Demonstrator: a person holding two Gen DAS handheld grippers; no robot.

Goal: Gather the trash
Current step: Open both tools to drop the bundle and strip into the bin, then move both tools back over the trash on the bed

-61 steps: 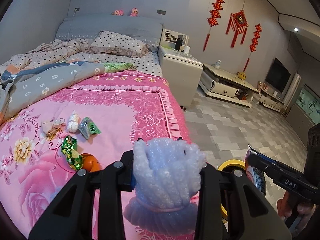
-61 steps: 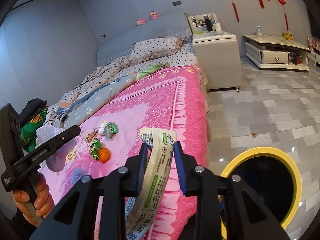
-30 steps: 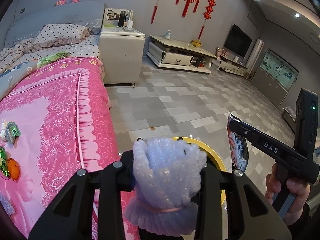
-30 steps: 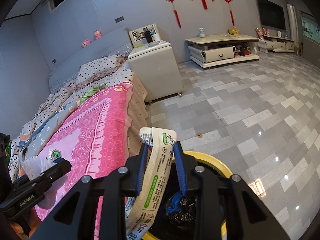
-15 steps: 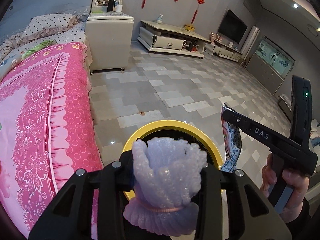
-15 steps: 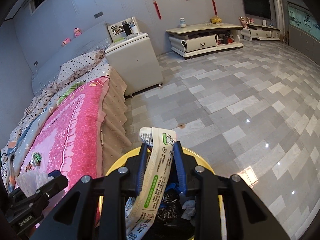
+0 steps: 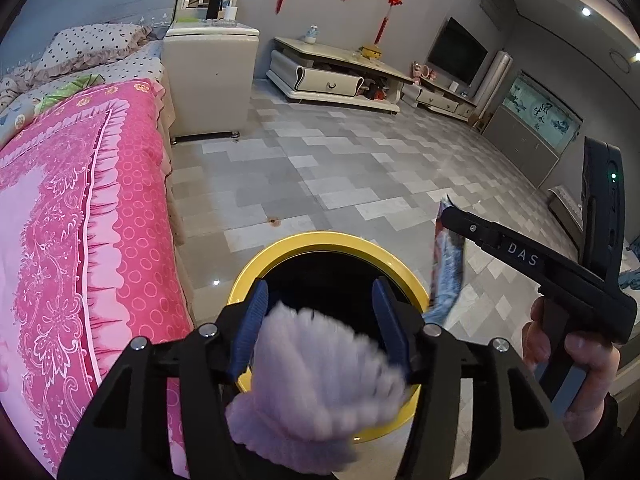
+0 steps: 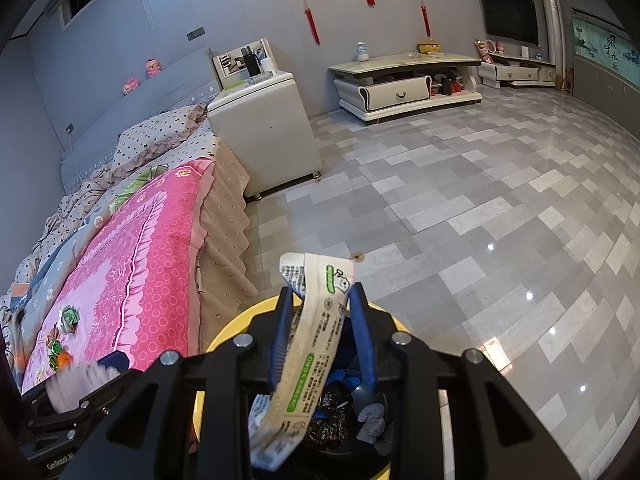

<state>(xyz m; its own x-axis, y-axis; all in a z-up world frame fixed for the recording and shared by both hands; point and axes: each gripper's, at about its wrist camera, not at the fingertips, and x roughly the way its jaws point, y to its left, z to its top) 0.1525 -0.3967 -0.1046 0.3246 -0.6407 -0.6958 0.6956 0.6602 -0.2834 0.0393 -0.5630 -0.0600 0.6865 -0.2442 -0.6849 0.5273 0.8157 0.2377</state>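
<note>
The left gripper (image 7: 320,312) hung over the yellow-rimmed trash bin (image 7: 280,252). Its jaws had just been opening, and the blue pads stood apart from the white foam net (image 7: 316,376), which looked blurry between them, low over the bin's mouth. The right gripper (image 8: 322,320) was over the same bin from the other side. Its jaws had just been opening too, with the long cream wrapper (image 8: 316,332) loose between them, its bottom end hanging into the bin. The bin stood on the gray tile floor (image 7: 340,168), right beside the edge of the pink bed cover (image 7: 80,240). The floor past the bin was wide and open. More trash (image 8: 60,336) lay on the bed.
</note>
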